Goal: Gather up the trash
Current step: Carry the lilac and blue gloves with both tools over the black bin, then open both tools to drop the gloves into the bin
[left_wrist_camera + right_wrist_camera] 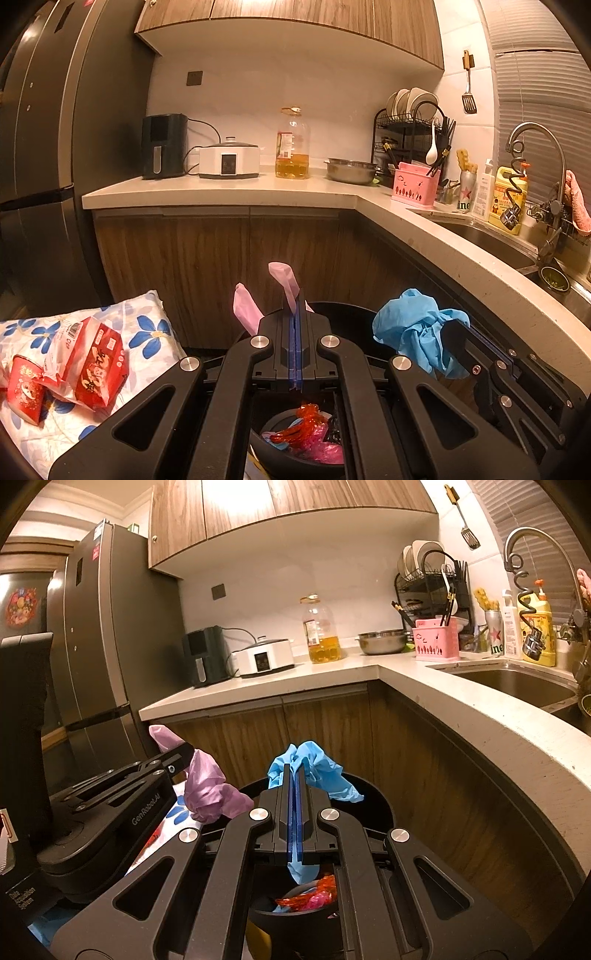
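My left gripper (296,314) is shut on a crumpled pink plastic glove (283,280) and holds it above a black round trash bin (347,314). My right gripper (294,775) is shut on a crumpled blue glove (317,766), also above the bin (373,801). In the left wrist view the blue glove (413,332) and the right gripper (458,332) are at the right. In the right wrist view the pink glove (207,786) and the left gripper (184,757) are at the left. Red and pink wrappers (306,432) lie inside the bin.
A flowered cloth (147,332) at the left bears red snack packets (96,362) and a red paper cup (26,391). A counter (221,188) with wooden cabinets runs behind and curves right to a sink (491,240). A dark fridge (48,147) stands at the left.
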`<state>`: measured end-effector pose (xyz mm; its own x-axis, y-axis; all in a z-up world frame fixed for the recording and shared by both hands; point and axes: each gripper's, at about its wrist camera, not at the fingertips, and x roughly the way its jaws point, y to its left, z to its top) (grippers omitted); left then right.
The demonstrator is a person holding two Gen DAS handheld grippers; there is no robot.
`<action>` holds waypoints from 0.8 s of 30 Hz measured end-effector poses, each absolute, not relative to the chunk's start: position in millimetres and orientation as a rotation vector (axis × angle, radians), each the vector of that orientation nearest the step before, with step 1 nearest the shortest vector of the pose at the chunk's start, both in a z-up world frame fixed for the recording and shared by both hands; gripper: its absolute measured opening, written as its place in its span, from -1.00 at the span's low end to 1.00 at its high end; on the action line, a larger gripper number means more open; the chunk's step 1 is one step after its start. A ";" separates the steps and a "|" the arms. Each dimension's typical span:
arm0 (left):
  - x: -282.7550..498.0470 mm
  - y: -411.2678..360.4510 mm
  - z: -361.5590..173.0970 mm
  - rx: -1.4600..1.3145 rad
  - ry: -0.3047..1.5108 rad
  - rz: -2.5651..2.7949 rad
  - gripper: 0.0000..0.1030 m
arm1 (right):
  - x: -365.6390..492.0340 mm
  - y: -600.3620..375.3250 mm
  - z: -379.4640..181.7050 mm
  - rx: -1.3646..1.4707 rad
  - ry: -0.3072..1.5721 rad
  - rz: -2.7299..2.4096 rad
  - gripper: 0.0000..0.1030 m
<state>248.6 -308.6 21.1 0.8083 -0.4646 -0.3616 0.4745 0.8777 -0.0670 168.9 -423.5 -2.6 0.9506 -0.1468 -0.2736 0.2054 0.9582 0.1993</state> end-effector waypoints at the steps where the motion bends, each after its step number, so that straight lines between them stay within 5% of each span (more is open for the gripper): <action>1: 248.9 -309.3 20.6 0.029 0.380 -0.505 -1.00 | 169.6 -424.2 -2.7 0.230 0.261 -0.179 -0.98; 15: 258.3 -313.3 10.8 0.040 0.407 -0.527 -1.00 | 180.5 -427.8 -9.4 0.232 0.292 -0.166 -0.96; 24: 264.0 -304.5 6.0 0.020 0.418 -0.521 0.02 | 184.4 -430.7 -16.5 0.240 0.320 -0.181 -0.76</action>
<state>264.0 -304.5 6.0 0.7850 -0.4793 -0.3924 0.4871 0.8690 -0.0868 184.4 -430.7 -16.5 0.9335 -0.1378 -0.3310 0.2133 0.9555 0.2037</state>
